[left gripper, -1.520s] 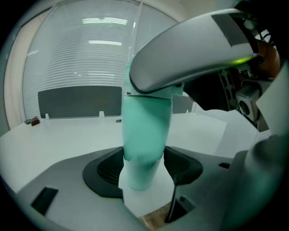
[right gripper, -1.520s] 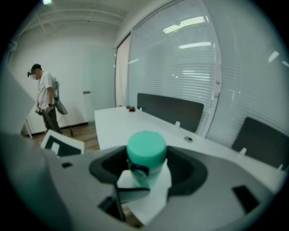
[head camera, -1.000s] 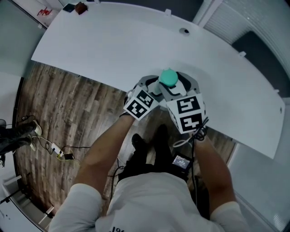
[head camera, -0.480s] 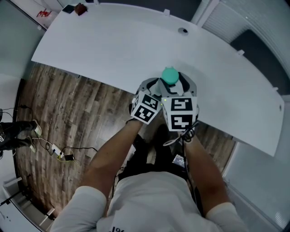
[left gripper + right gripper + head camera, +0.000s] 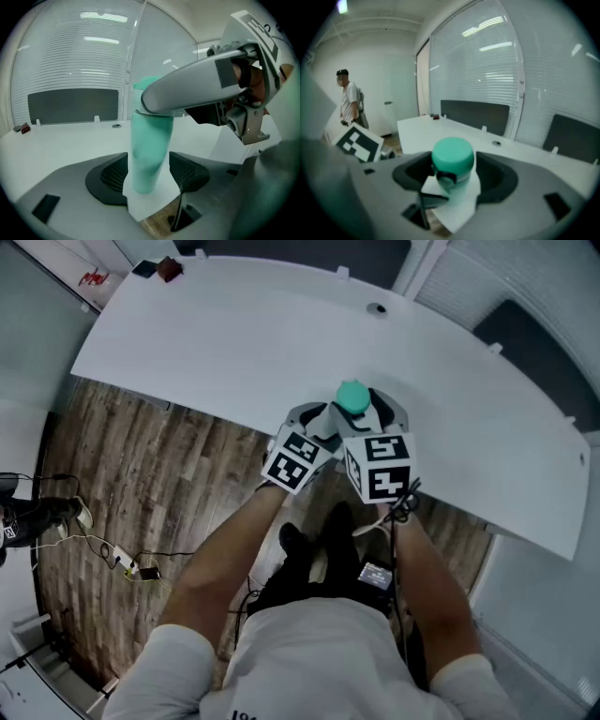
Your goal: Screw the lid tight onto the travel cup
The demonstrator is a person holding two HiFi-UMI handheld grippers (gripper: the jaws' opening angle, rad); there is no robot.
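A teal travel cup (image 5: pixel 352 399) stands upright near the front edge of the white table (image 5: pixel 225 343), its round teal lid (image 5: pixel 452 156) on top. In the left gripper view the cup's body (image 5: pixel 149 150) sits between the two dark pads (image 5: pixel 111 177), and my left gripper (image 5: pixel 149 174) is shut on it low down. My right gripper (image 5: pixel 454 176) is shut on the lid from above, and its grey finger (image 5: pixel 197 86) crosses the cup's top in the left gripper view. Both marker cubes (image 5: pixel 292 460) (image 5: pixel 380 468) sit just in front of the cup.
A cable grommet (image 5: pixel 377 308) lies further back on the table, and small dark objects (image 5: pixel 159 266) sit at its far left corner. Wooden floor (image 5: pixel 141 474) with cables lies below the front edge. A person (image 5: pixel 349 105) stands beyond the table's end. Blinds cover the windows.
The right gripper's marker cube has swung left, then back right, around the lid, turning at the wrist. The cup and left gripper have stayed almost in place.
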